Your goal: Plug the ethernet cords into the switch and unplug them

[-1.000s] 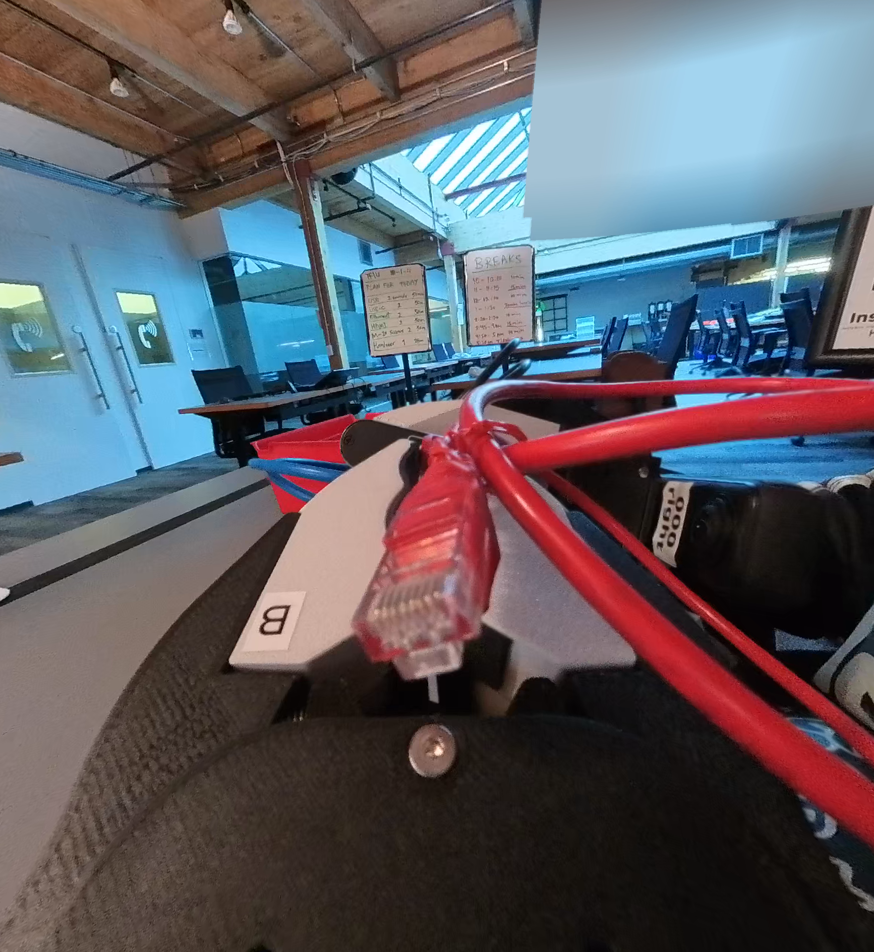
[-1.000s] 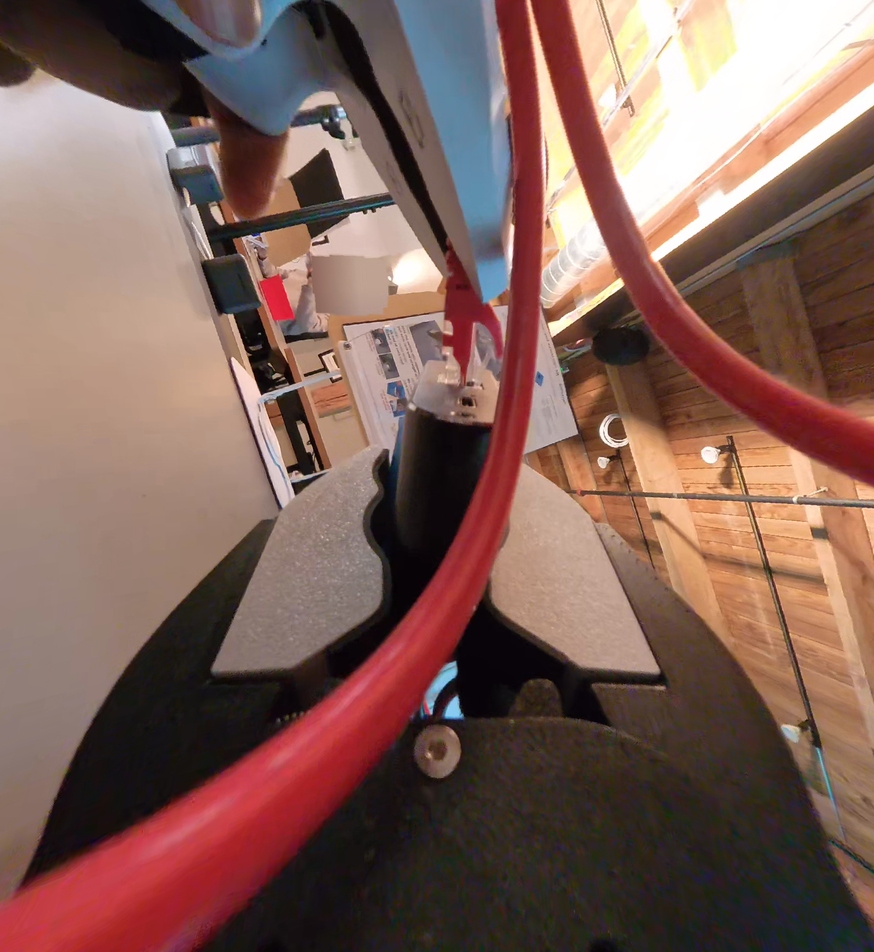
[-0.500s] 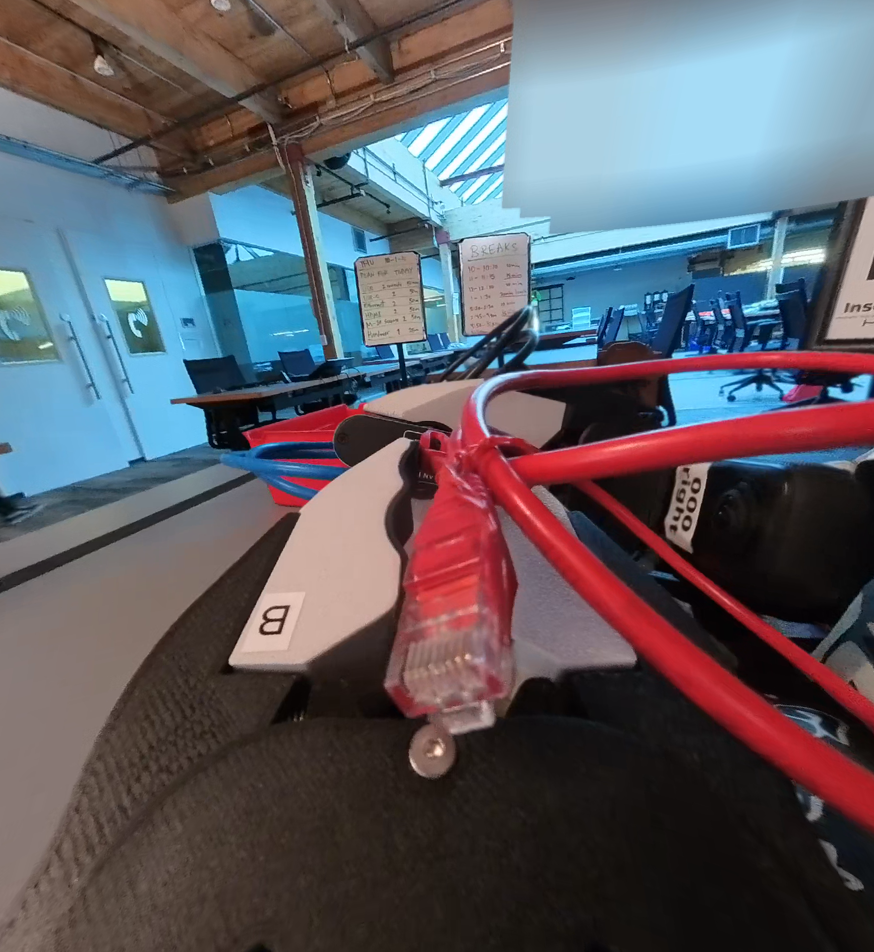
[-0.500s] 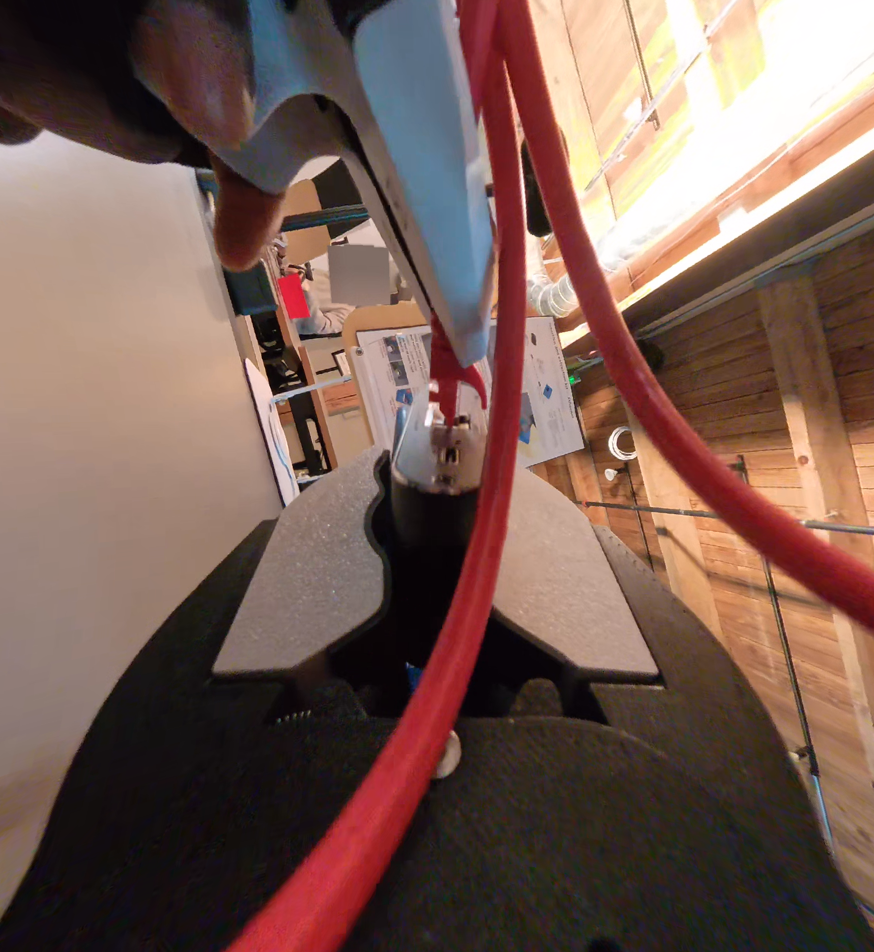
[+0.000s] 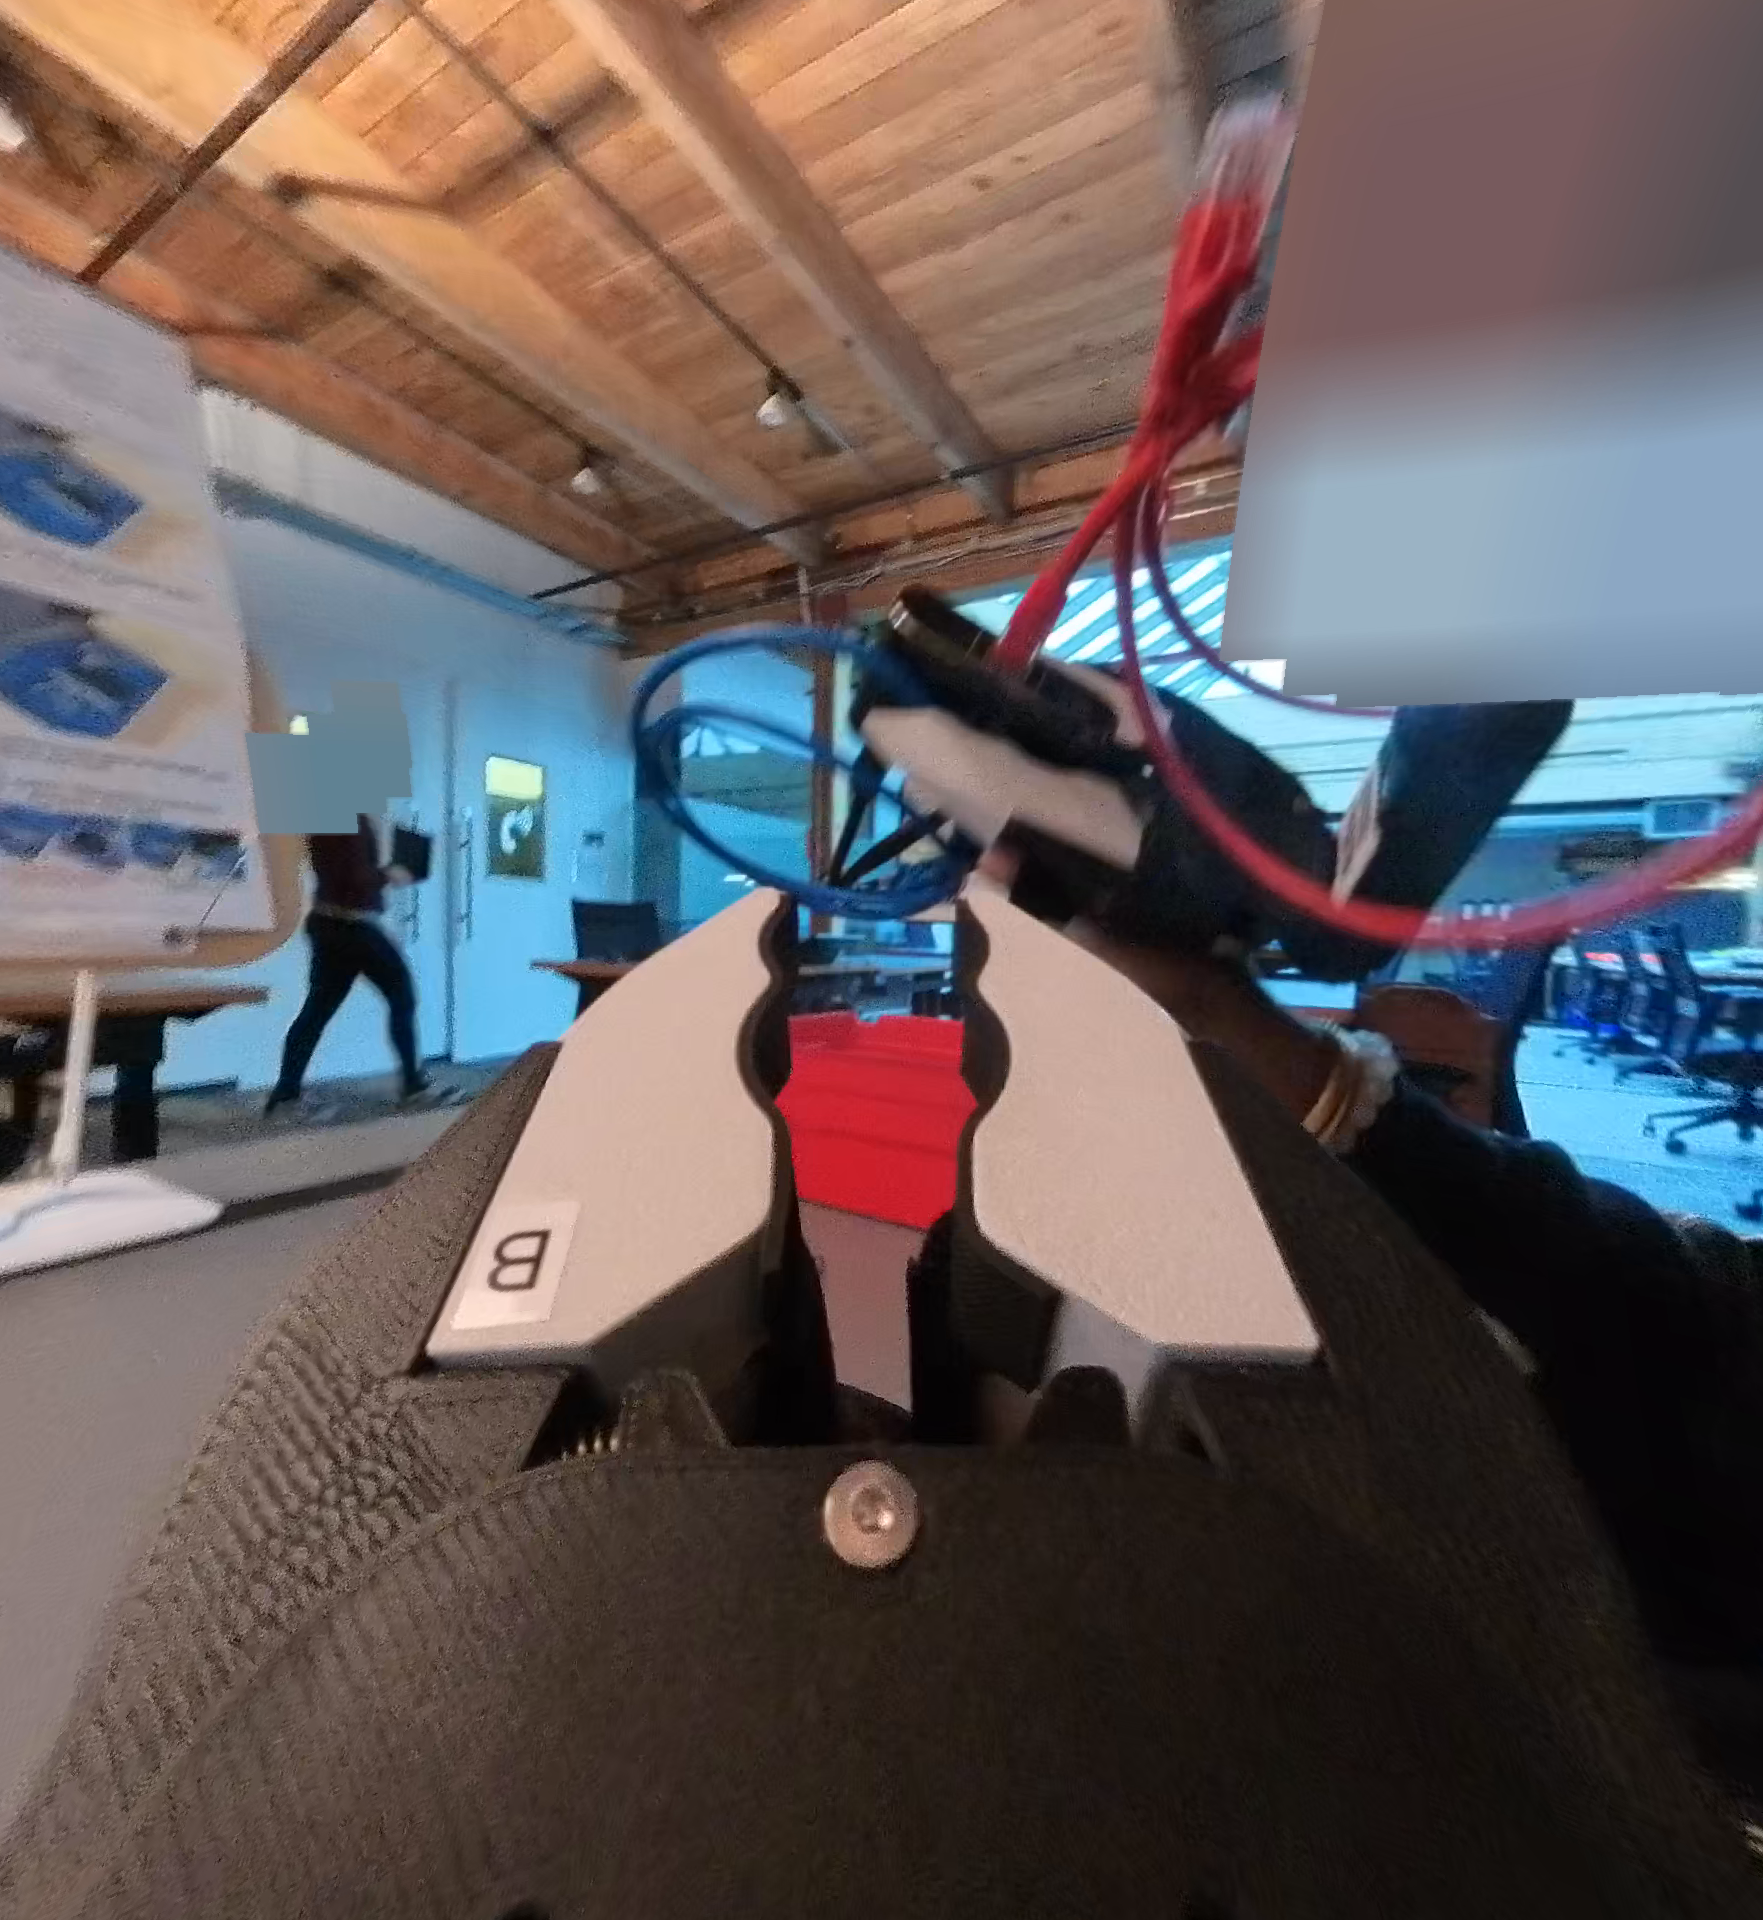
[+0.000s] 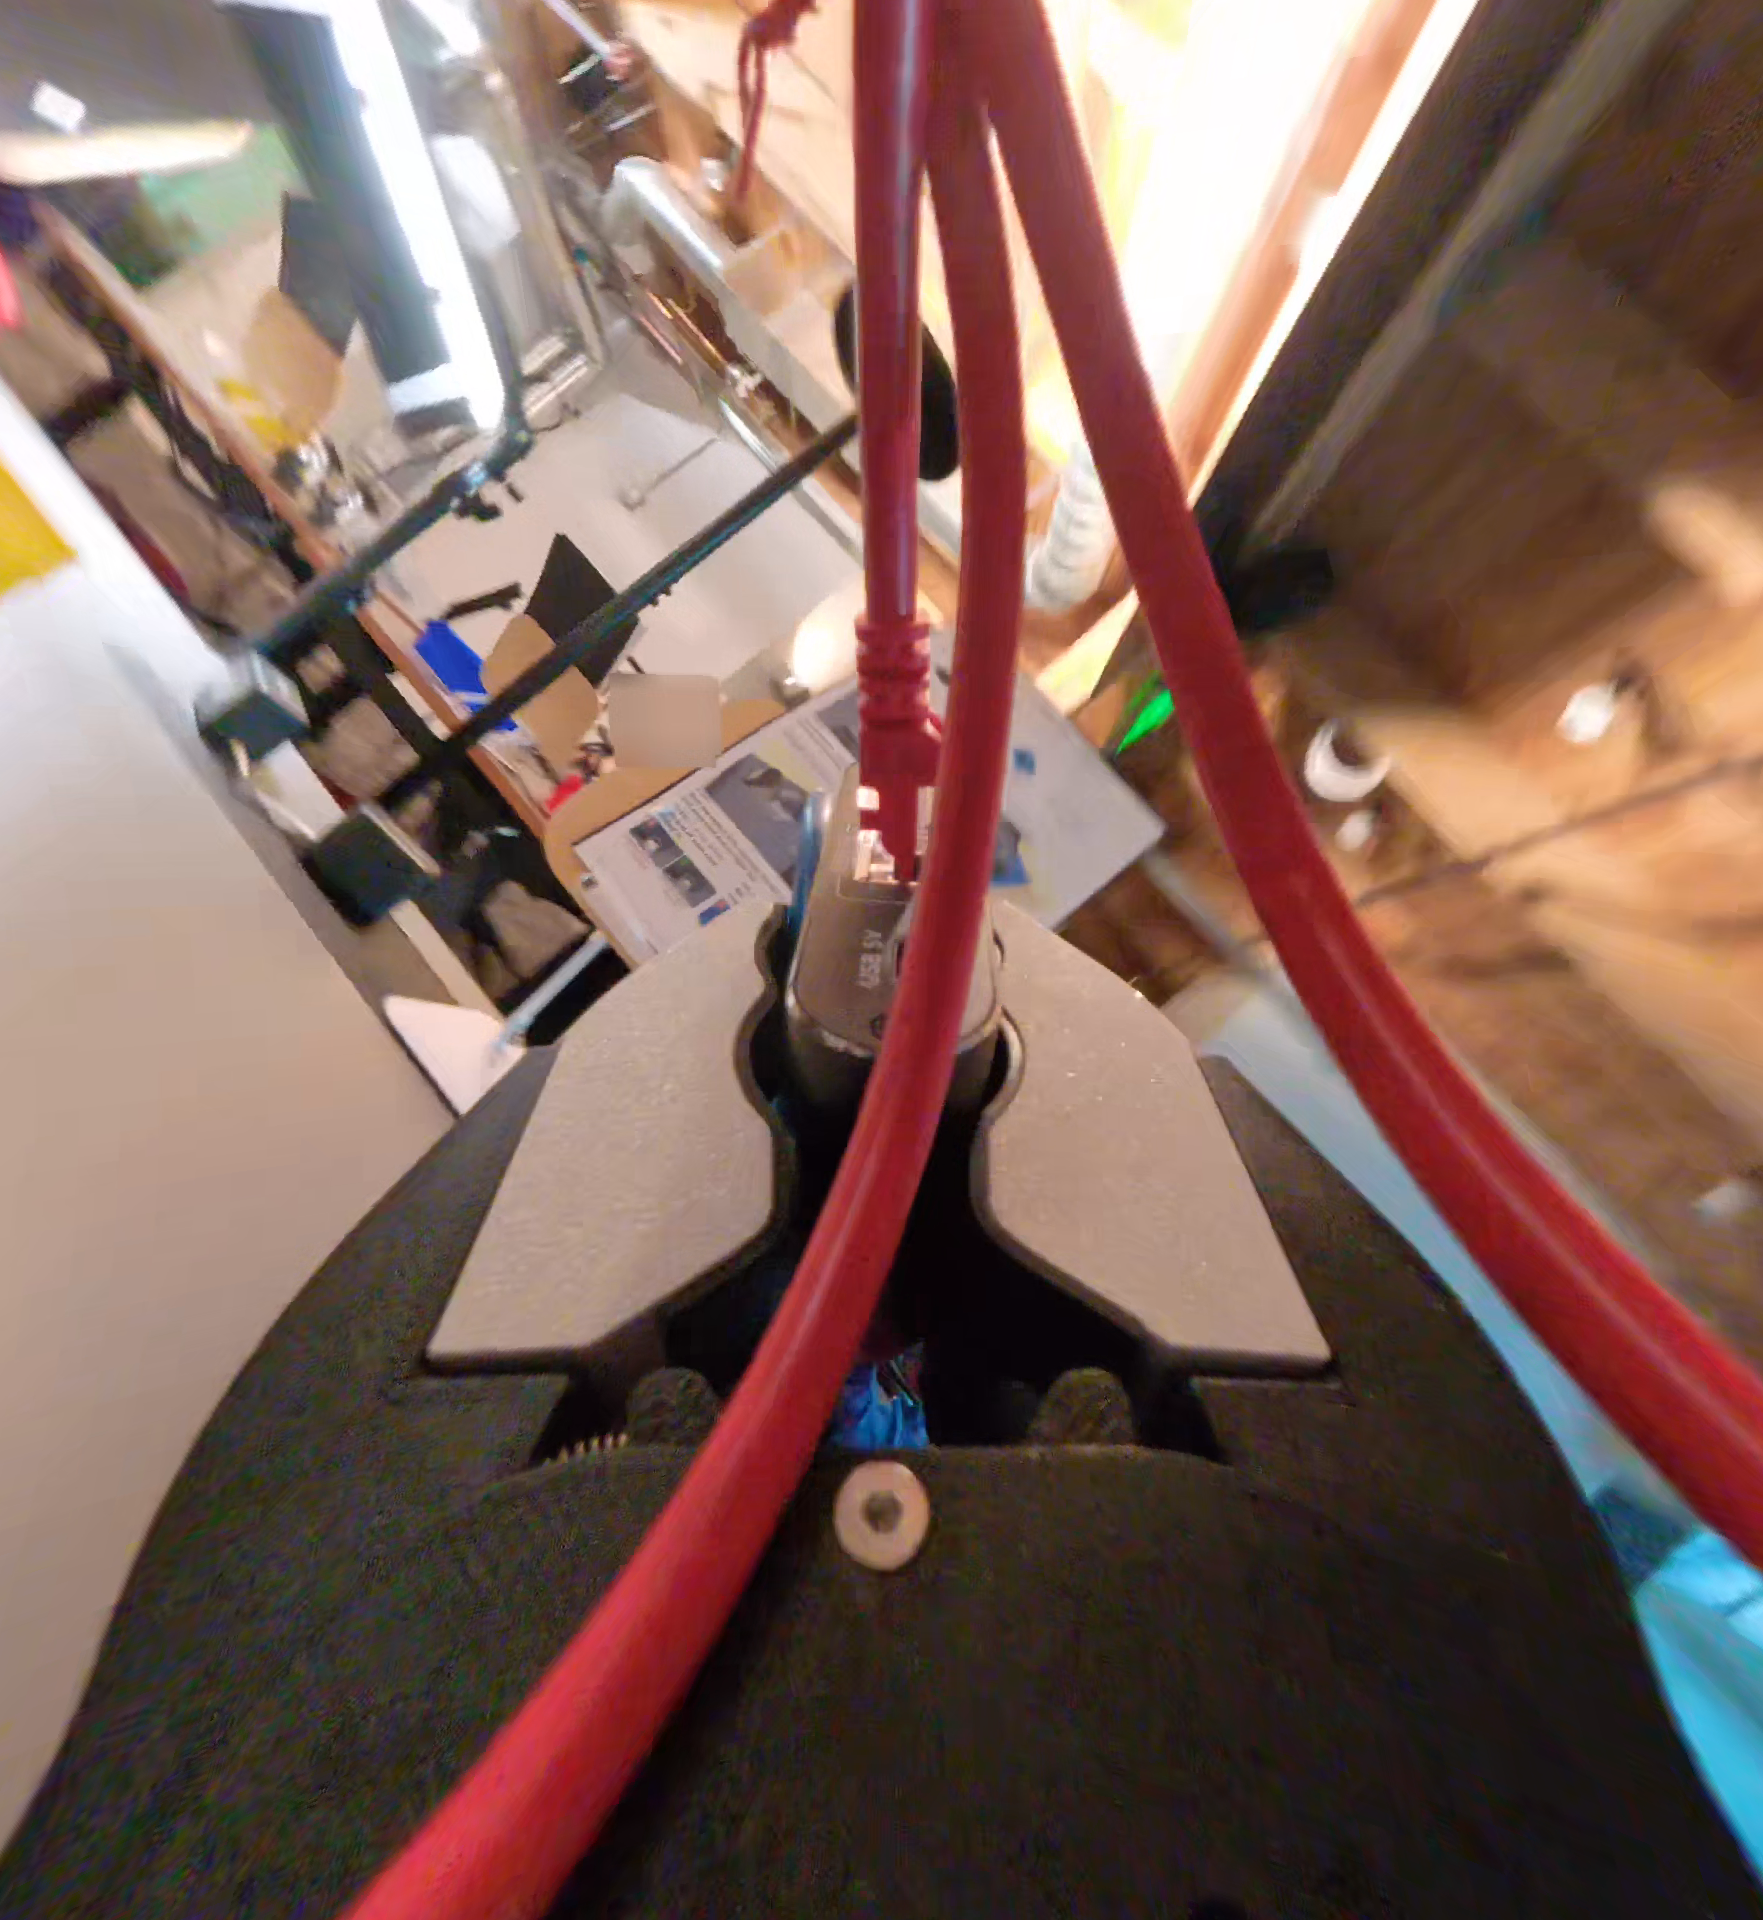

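In the right wrist view my right gripper [image 6: 882,925] is shut on the black and silver switch [image 6: 846,987]. A red plug [image 6: 892,717] sits in the switch's end port. Loops of the red cord [image 6: 970,520] hang across the view. In the left wrist view my left gripper [image 5: 869,935] is open and empty, below and left of the right gripper [image 5: 1012,800]. There the switch [image 5: 970,665] is held up in the air, with blue cord [image 5: 711,748] loops on its left and the red cord [image 5: 1199,343] rising to the upper right.
A red bin [image 5: 877,1112] stands on the grey table [image 5: 77,1455] beyond my left fingers. A poster on a stand [image 5: 56,644] is at the left, and a person [image 5: 347,966] walks behind it. Office chairs [image 5: 1729,1049] are at the far right. Tip to tip, the grippers are about 15 centimetres apart.
My left gripper has let go of the red cord, opened and drawn back from the switch. The red plug now sits in the switch, which the right gripper has lifted.
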